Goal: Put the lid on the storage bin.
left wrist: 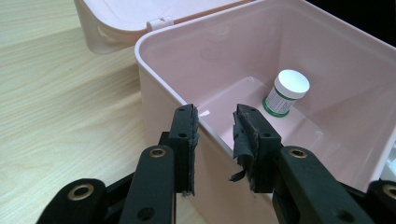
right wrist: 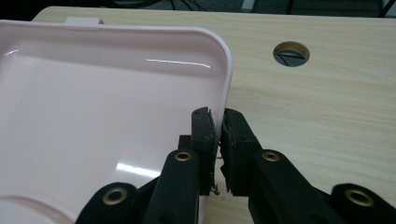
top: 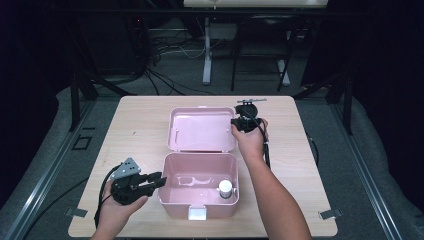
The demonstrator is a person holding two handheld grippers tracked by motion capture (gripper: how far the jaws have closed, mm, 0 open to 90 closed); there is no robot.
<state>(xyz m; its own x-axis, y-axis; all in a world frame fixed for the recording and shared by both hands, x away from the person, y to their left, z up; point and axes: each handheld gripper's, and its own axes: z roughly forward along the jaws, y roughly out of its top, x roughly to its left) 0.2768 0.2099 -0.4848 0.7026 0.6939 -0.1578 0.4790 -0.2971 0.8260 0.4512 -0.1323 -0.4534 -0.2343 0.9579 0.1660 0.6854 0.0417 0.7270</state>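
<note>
A pink plastic box (top: 172, 202) stands open on the wooden table, its lid (top: 200, 131) lying back flat behind it. A small white-capped bottle (top: 225, 188) stands upright in the box's right front corner, and the left gripper view shows that bottle (left wrist: 286, 92) with a green-banded label. My left gripper (top: 161, 180) sits at the box's left wall; its jaws straddle the wall's rim (left wrist: 163, 79) with a gap on the inner side, so the left gripper (left wrist: 217, 112) is open. My right gripper (top: 235, 121) is shut on the lid's right edge (right wrist: 226, 70); the right gripper (right wrist: 217, 114) pinches the rim.
A white latch (top: 198, 214) sticks out at the box's front. A round cable hole (right wrist: 291, 52) is cut in the tabletop beyond the lid. Bare tabletop (top: 135, 125) lies left of the box and more to its right. Cables and stands crowd the dark floor behind the table.
</note>
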